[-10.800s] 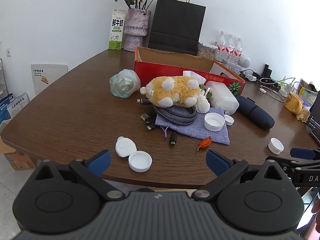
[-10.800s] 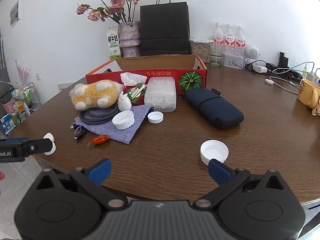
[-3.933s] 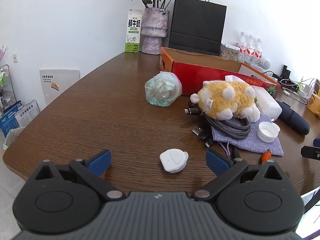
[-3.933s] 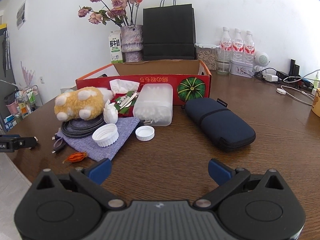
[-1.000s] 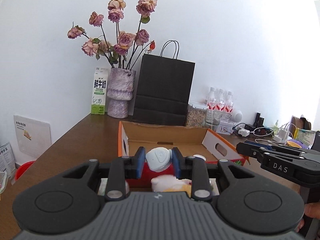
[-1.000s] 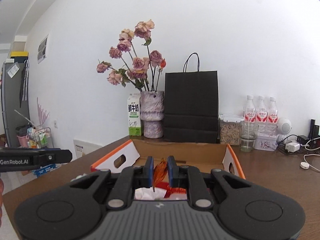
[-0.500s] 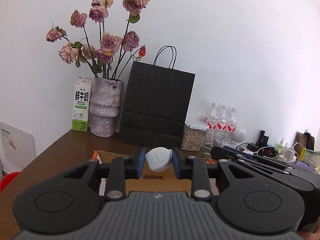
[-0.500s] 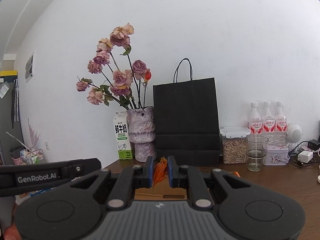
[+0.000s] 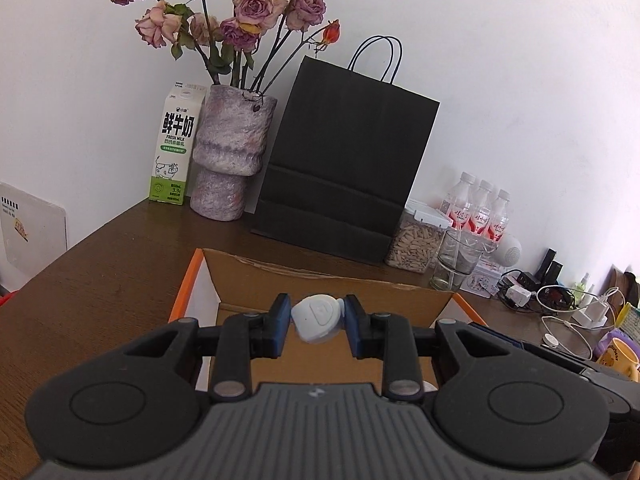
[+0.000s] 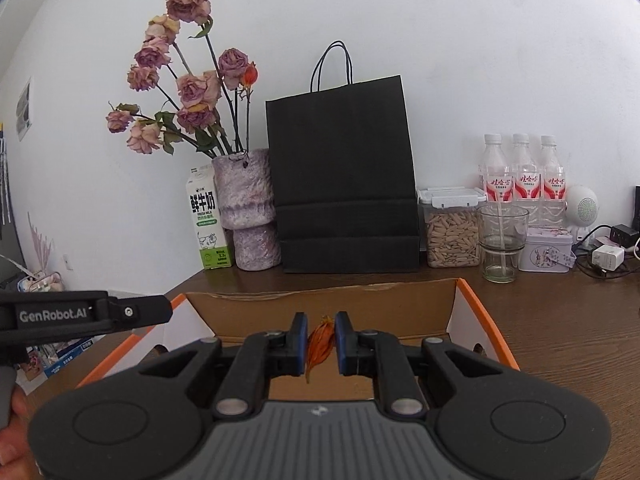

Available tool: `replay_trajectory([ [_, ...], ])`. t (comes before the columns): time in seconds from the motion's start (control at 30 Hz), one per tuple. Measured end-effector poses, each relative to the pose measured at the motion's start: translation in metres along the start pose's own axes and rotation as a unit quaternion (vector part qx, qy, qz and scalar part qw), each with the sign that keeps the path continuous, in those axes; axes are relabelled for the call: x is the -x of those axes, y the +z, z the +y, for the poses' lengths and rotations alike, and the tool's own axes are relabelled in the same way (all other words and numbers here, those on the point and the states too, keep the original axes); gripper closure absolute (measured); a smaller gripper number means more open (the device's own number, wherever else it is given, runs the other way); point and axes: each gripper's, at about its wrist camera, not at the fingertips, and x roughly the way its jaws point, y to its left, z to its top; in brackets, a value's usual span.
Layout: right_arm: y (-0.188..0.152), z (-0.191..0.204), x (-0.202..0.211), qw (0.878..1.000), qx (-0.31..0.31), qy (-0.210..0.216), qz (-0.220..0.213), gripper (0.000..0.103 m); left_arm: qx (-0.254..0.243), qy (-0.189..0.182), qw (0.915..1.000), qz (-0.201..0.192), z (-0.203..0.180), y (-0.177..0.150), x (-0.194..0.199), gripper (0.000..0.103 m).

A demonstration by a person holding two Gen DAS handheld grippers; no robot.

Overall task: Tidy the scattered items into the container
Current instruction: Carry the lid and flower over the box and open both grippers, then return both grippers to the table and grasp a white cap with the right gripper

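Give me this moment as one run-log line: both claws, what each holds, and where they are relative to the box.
left claw: shut on white case | right claw: shut on orange dried flower | both over open cardboard box | nothing released yet

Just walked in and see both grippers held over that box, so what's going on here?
A person is tidying loose items into the cardboard box. The left gripper is shut on a small white plastic piece, and the right gripper is shut on a small orange dried flower. Both are held over the open box, with neither item released yet.
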Motion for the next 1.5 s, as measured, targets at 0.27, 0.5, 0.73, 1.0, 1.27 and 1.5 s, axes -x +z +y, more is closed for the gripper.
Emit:
replay_trajectory([
  [0.27, -0.001, 0.003, 0.0, 1.0, 0.003, -0.001, 0.008, 0.09, -0.005, -0.004, 0.9998, 0.019, -0.002, -0.003, -0.006, 0.074],
  [0.5, -0.004, 0.003, 0.0, 1.0, 0.002, 0.002, 0.021, 0.071, 0.001, -0.005, 0.9998, 0.019, -0.002, -0.003, -0.004, 0.036],
  [0.73, 0.0, 0.01, 0.014, 1.0, 0.022, -0.012, -0.001, 0.0, 0.005, 0.014, 0.9994, -0.032, -0.003, -0.002, 0.013, 0.0],
  [1.0, 0.0, 0.009, 0.013, 0.999, 0.021, -0.022, 0.01, 0.0, 0.006, 0.022, 0.9992, -0.032, -0.003, 0.0, 0.014, 0.0],
  [1.27, -0.001, 0.01, 0.012, 0.999, 0.023, -0.021, 0.014, 0.0, -0.001, 0.022, 0.9992, -0.033, -0.006, 0.0, 0.014, 0.0],
  [1.5, 0.003, 0.014, 0.018, 0.999, 0.032, -0.017, 0.018, 0.0, -0.016, 0.021, 0.9987, -0.043, -0.014, 0.002, 0.022, 0.0],
])
